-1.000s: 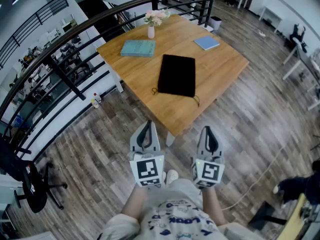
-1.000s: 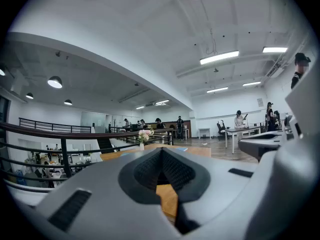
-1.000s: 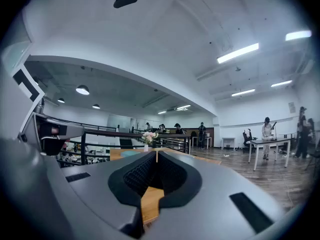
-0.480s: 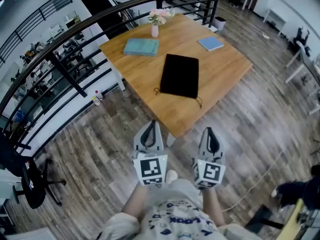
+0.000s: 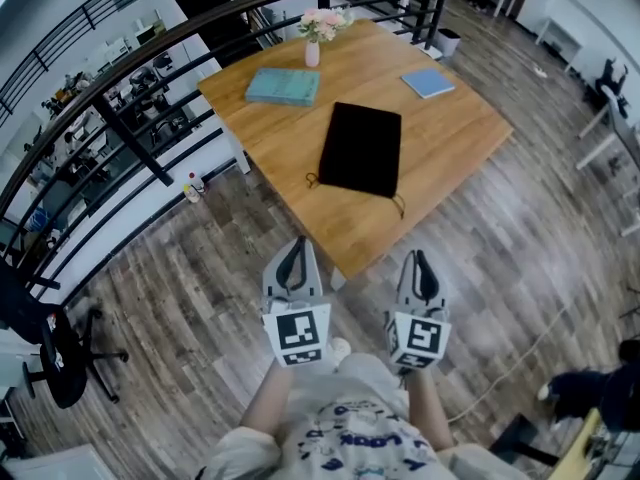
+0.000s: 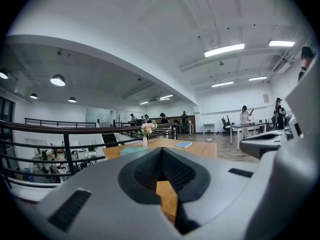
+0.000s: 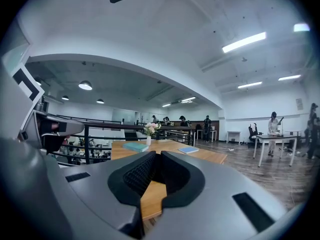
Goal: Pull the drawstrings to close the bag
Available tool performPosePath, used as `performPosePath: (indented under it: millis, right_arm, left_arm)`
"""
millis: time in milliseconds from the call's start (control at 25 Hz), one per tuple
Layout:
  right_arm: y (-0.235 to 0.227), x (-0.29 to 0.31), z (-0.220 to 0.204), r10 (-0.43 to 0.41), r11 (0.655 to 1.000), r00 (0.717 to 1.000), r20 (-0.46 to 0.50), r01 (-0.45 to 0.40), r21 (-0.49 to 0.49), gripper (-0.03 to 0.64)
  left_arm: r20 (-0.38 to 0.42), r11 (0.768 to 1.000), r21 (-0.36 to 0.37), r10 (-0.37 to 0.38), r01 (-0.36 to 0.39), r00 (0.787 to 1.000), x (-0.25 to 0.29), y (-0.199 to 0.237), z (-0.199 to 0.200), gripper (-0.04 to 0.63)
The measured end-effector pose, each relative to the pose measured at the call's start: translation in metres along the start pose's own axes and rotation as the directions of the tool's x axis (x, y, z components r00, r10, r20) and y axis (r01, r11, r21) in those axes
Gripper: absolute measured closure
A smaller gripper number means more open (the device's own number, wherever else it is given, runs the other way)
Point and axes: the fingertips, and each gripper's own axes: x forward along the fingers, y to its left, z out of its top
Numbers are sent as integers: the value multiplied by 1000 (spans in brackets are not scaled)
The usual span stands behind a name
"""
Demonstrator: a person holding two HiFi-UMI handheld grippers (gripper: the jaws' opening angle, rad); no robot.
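Note:
A flat black drawstring bag lies on the wooden table, its mouth toward the near corner. A thin cord end trails off each side, one at the left and one at the right. My left gripper and right gripper hang side by side over the floor, short of the table's corner and well apart from the bag. Both are shut with nothing between the jaws. In the left gripper view the left gripper points at the table, and the right gripper does the same in its own view; the bag does not show clearly in either.
On the table's far side stand a vase of pink flowers, a teal book and a blue notebook. A black railing runs along the left. An office chair stands at lower left. People work at desks far off.
Both grippers hold the same low pose in front of the person's body. The table and bag have slid slightly right in the head view as the camera moved.

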Motion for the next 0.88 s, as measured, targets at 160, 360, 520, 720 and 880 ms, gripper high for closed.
performPosePath:
  millis: [160,360,520,720,880]
  right_arm:
    - [-6,17,-7,-3,1000,999,-38,3,4,603]
    - [-10,49,-21,-11,1000,996,-86,10,-15,603]
    - [-16,79,-29,-35,999,992,-124,33,-13,594]
    - [-21,125,-42,-48,999,982,-182,44,-25,540]
    - [-29,153,-59,-79,997,966,-246,78,-16,532]
  left_arm:
    - [-32,1000,17,2,-2,999,19,2,-6,595]
    - [-68,1000,28,4,-2,998,49,8,-18,595]
    - [-120,1000,23,-4,6,993,81,17,-32,595]
    - [-175,999,32,-25,31,984,131,29,-44,595]
    - [-235,997,49,-49,62,971,165,36,-60,595]
